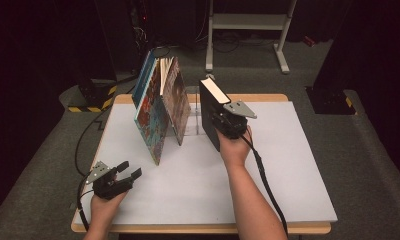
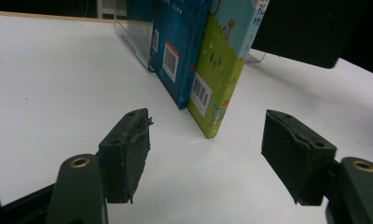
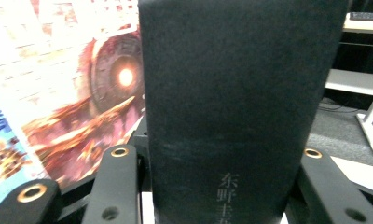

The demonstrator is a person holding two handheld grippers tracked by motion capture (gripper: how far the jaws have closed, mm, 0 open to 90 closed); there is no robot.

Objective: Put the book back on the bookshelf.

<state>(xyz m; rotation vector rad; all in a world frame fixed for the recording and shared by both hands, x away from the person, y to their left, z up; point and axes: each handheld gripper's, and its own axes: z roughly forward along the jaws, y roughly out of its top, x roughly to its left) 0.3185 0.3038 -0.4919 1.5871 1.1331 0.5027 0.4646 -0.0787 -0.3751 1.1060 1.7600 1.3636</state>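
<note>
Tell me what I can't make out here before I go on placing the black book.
- Right gripper pads, right gripper view: hidden behind the black book.
- Clear stand, high view: mostly hidden by the leaning books.
- Leaning books' tops, left gripper view: cut off by the upper edge.
- Spine lettering on the black book: cut off at the bottom.
</note>
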